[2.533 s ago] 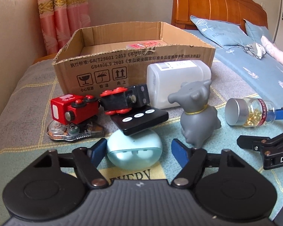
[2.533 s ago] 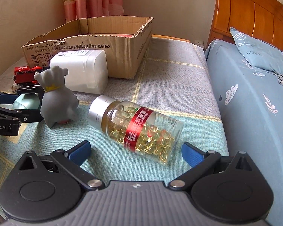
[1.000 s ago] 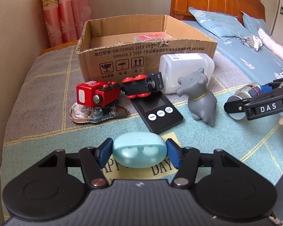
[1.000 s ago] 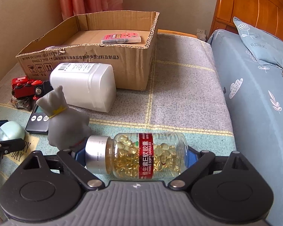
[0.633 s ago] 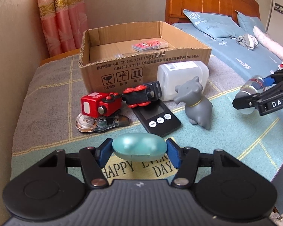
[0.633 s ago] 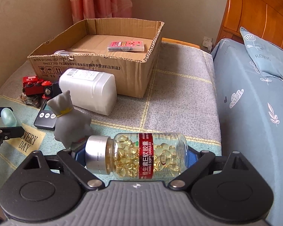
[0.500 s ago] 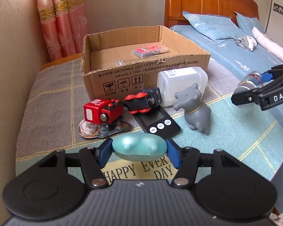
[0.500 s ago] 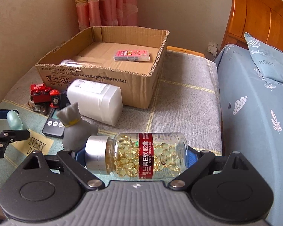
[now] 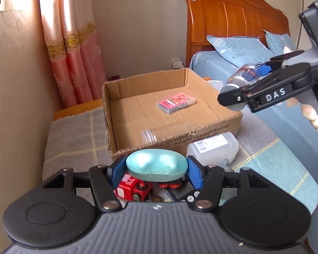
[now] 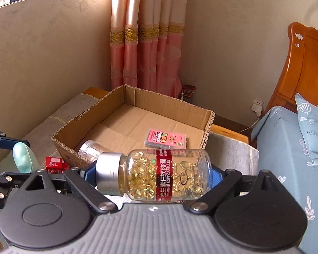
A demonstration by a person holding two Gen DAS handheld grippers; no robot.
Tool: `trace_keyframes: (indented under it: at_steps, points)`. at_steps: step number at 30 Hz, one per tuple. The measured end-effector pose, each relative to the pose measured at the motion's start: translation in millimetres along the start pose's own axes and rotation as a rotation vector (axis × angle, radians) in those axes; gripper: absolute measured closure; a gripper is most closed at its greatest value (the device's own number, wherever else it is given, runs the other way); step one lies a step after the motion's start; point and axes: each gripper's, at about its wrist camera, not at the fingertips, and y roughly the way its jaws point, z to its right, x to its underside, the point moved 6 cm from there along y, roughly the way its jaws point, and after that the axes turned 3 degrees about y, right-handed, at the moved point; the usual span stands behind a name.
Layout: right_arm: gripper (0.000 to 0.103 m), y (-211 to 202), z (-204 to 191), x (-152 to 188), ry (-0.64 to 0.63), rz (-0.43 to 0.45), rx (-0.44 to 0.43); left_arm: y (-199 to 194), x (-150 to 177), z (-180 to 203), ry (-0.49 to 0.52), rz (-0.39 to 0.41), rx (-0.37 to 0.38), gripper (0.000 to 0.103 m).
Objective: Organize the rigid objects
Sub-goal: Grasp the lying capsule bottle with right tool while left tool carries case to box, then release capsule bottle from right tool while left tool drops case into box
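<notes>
My left gripper (image 9: 156, 169) is shut on a teal oval earbud case (image 9: 156, 166) and holds it in the air just before the near wall of the open cardboard box (image 9: 212, 127). My right gripper (image 10: 152, 177) is shut on a clear capsule bottle (image 10: 159, 177) with a silver cap and red label, held sideways above the box's near right side. It shows in the left wrist view (image 9: 243, 78) too. The box (image 10: 133, 103) holds a pink card pack (image 9: 176, 102) and a clear jar (image 9: 156, 133) lying down.
Below my left gripper lie a red toy train (image 9: 131, 190), a black remote (image 9: 184, 192) and a white plastic bottle (image 9: 212, 148) on the checked blanket (image 9: 74, 139). A bed with blue bedding (image 9: 286, 127) and a wooden headboard is at the right. Pink curtains (image 10: 146, 42) hang behind.
Both grippers have risen and moved forward toward the box with their objects. The bottle now hangs over the box's right edge. The toys on the blanket have dropped below the left gripper.
</notes>
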Motion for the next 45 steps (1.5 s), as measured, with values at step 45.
trace_keyframes:
  at_steps: [45]
  points:
    - [0.000,9.2,32.1,1.5,0.060,-0.019,0.040,156.2,-115.8,-55.0,-0.130,-0.093,-0.077,0.009]
